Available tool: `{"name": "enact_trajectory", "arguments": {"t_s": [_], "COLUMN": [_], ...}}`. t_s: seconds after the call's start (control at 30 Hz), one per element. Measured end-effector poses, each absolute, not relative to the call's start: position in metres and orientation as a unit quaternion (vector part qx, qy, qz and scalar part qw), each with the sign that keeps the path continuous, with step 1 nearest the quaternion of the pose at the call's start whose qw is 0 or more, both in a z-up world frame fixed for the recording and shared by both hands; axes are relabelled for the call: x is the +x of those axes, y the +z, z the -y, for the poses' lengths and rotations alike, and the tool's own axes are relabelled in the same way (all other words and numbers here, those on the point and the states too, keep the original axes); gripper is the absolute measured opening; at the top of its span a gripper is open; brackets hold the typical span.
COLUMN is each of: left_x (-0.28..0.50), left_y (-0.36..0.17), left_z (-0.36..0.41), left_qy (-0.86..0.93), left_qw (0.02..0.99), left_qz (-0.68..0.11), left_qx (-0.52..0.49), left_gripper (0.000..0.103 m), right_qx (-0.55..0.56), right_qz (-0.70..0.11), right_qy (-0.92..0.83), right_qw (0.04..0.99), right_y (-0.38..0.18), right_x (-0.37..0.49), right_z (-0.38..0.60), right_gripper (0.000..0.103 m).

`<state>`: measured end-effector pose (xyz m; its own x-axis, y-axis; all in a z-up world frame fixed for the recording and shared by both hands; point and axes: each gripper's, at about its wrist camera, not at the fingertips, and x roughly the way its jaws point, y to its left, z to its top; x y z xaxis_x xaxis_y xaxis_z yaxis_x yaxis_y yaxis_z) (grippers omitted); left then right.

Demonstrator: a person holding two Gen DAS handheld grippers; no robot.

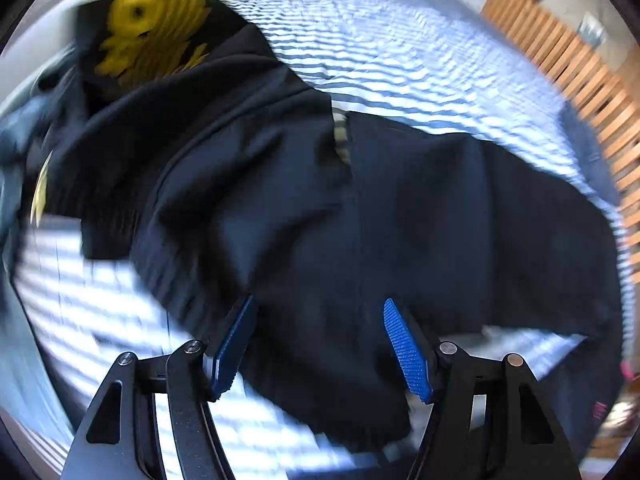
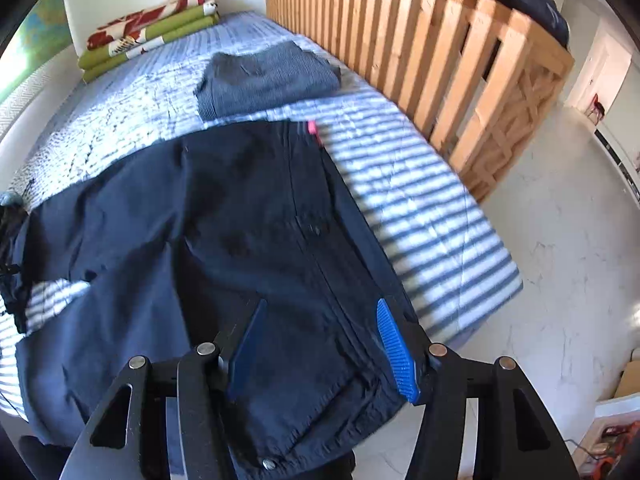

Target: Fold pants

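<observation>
On the bed: pants (image 2: 224, 240) lie flat, long axis left to right.
Waistband: near my right fingers (image 2: 320, 350), just beneath them.
Legs: under my left fingers (image 1: 320, 350).
Right fingers: wide, holding nothing.
Left fingers: wide, holding nothing.

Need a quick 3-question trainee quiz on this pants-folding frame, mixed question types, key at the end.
1. True or false: the right gripper is clamped on the dark pants.
2. What lies folded just beyond the pants on the striped bedcover?
A. a yellow towel
B. a grey garment
C. a white pillow
3. What runs along the far side of the bed?

Key
1. False: its jaws stand apart above the fabric, as do the left gripper's.
2. B, the grey garment.
3. A wooden slatted railing.
</observation>
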<state>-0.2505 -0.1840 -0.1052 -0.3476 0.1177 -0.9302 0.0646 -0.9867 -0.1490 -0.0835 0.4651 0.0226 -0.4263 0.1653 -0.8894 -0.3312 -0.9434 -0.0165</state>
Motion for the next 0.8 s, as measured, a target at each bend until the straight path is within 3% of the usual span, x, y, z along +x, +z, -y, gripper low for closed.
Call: {"name": "enact_trajectory", "arguments": {"t_s": [0.23,0.4,0.63,0.8], "left_x": [-0.071,0.024,0.069,0.055], "left_y": [-0.078,-0.092,-0.143,-0.170], "left_z": [0.204,0.187,0.135,0.122], "left_qy": [0.814,0.792,0.753,0.744], "left_qw": [0.069,0.080,0.111,0.103], "left_qz": [0.151,0.206,0.250,0.297], "left_qx": [-0.556,-0.569,-0.599,-0.590], "left_gripper": [0.070,0.070,0.070,0.073], "right_qx": [-0.530,-0.528,-0.525,-0.527], "right_qz": [-0.138,-0.181,-0.220,-0.296], "right_qy": [0.821,0.816,0.809,0.786], "right_qw": [0.162,0.147,0.148,0.132], "right_y": [-0.012,-0.023,-0.045,-0.068], "right_x": [-0.031,0.001,0.005,0.001], "right_z": [-0.482,-0.480,-0.489,-0.508], "right_gripper": [0.053,0.054,0.057,0.057]}}
